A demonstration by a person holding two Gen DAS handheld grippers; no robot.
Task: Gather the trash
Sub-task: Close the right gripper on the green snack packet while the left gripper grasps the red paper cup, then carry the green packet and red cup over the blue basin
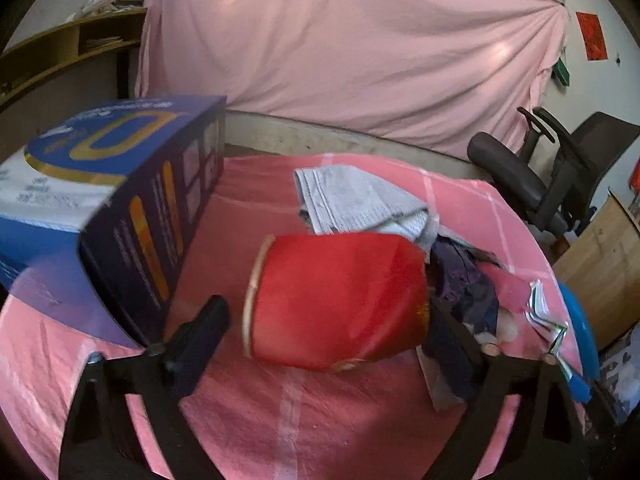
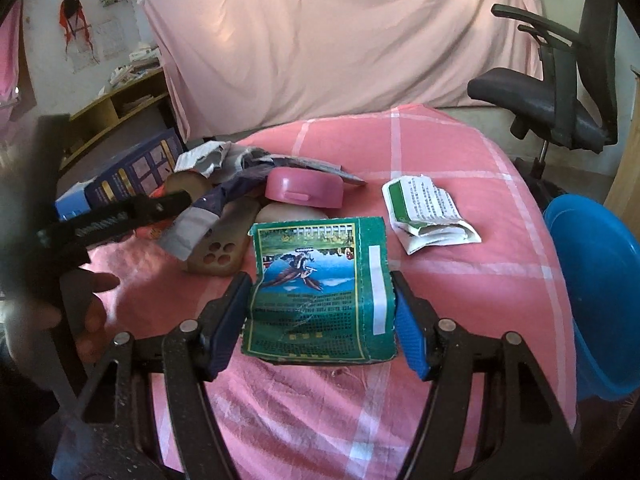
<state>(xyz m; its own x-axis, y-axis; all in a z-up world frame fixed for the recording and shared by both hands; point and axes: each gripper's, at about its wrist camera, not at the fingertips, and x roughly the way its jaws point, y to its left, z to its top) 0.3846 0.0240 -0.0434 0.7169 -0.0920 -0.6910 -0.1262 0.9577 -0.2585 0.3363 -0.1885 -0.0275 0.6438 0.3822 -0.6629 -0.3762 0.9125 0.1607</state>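
Right wrist view: the right hand-held gripper (image 2: pixel 318 320) pinches a crumpled green packet (image 2: pixel 320 292) with a printed picture and a white stripe, low in the frame's centre over the pink checked worktop (image 2: pixel 460 280). A torn green-and-white wrapper (image 2: pixel 430 212) lies to the upper right. In the left wrist view, the left hand-held gripper (image 1: pixel 332 324) stands spread around a blurred red cup (image 1: pixel 336 300) on its side.

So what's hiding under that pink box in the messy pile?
The pink box sits on a rounded beige thing and a purple wrapper, beside a brown piece with holes. What lies deeper in the pile is covered.
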